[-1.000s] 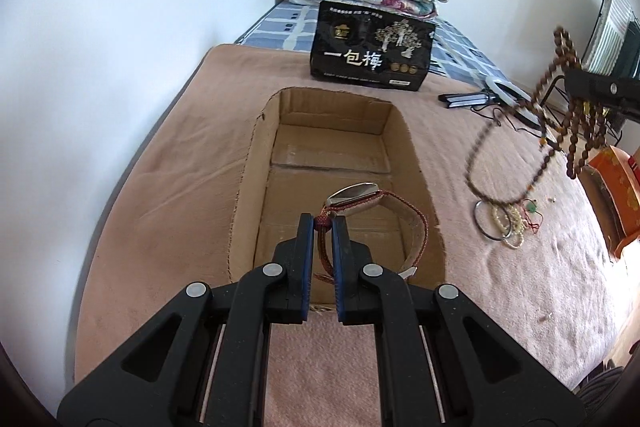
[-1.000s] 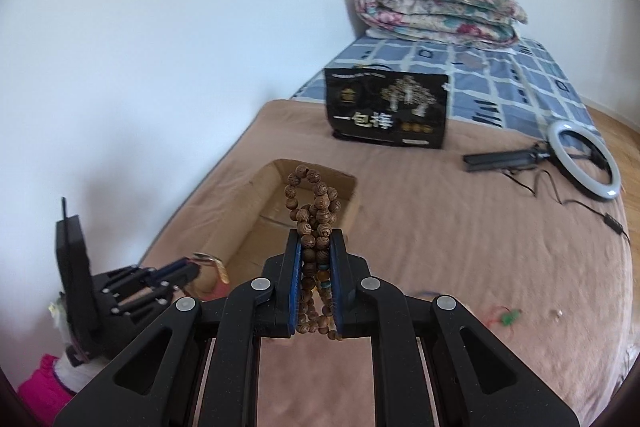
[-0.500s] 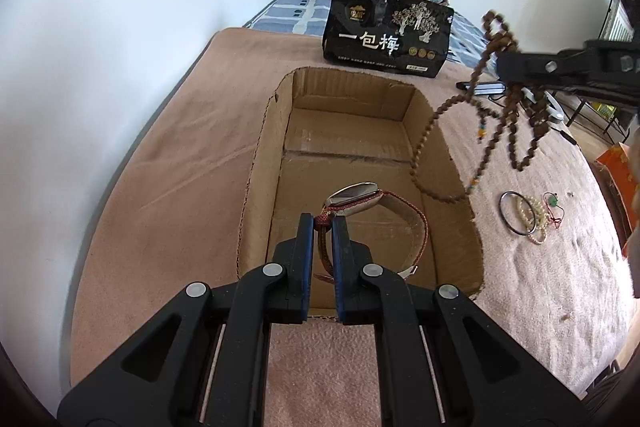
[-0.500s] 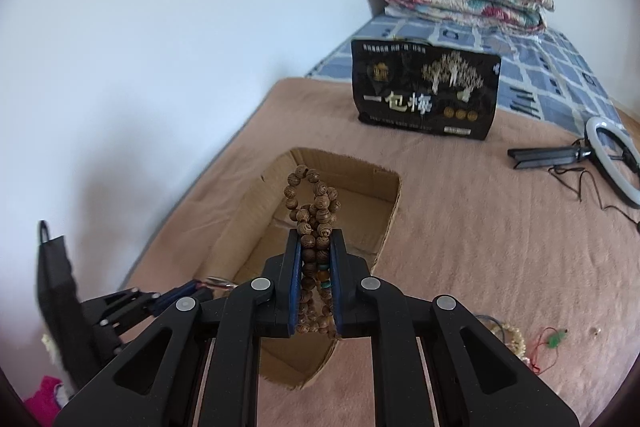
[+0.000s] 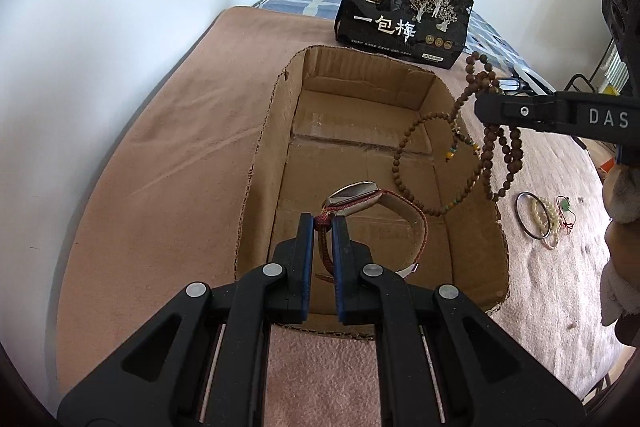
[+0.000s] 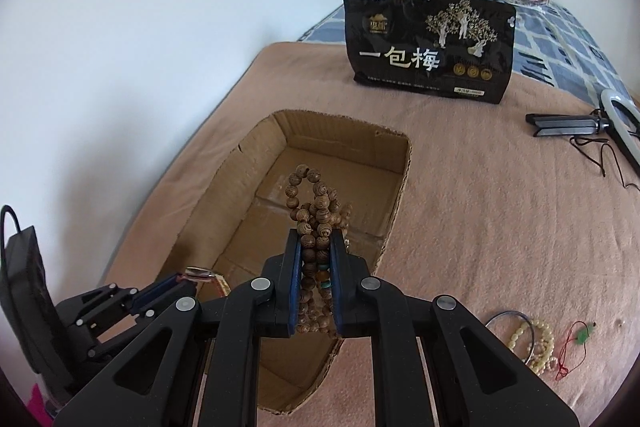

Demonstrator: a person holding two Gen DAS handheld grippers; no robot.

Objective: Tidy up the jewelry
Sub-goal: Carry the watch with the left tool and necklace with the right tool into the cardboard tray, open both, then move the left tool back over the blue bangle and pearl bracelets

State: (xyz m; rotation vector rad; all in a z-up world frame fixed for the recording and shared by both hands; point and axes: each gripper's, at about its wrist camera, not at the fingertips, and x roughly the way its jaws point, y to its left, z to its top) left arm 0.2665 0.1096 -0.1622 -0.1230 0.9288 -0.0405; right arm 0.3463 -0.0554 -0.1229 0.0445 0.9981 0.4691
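**Hovering both loads over the box, release pending**

Left gripper [image 5: 319, 227] was clamped nearly closed on the red woven strap of the silver-faced wristwatch [image 5: 354, 197], holding it above the floor of the open brown cardboard box [image 5: 264, 163]. Right gripper [image 6: 315, 247] was pinched tight on a bunched strand of brown wooden prayer beads [image 6: 314, 201], with loops hanging below the jaws.

What changed over the last second:
- Right gripper travelled in from well out over the tan blanket [image 6: 480, 207] to the box's right wall; bead loops that had dangled near the loose jewelry now hung partly over the box interior (left wrist view shows the lower loop crossing just behind the watch).
- Left gripper moved closer to the box, which filled more of its view. Grip on the strap looked unchanged.
- Neither tool had opened.

Read: transport looked about done for both items, drop was the step in hand. Beads risked snagging the watch or draping over the cardboard wall if released where they hung.

Still outside the box on the blanket: thin dark metal bangle [image 6: 510, 333], cream pearl-bead bracelet [image 6: 538, 345] and red cord with a green charm [image 6: 576, 343]. So the task was maybe halfway.

Black printed snack bag [image 6: 430, 43] stood behind the box, not involved.
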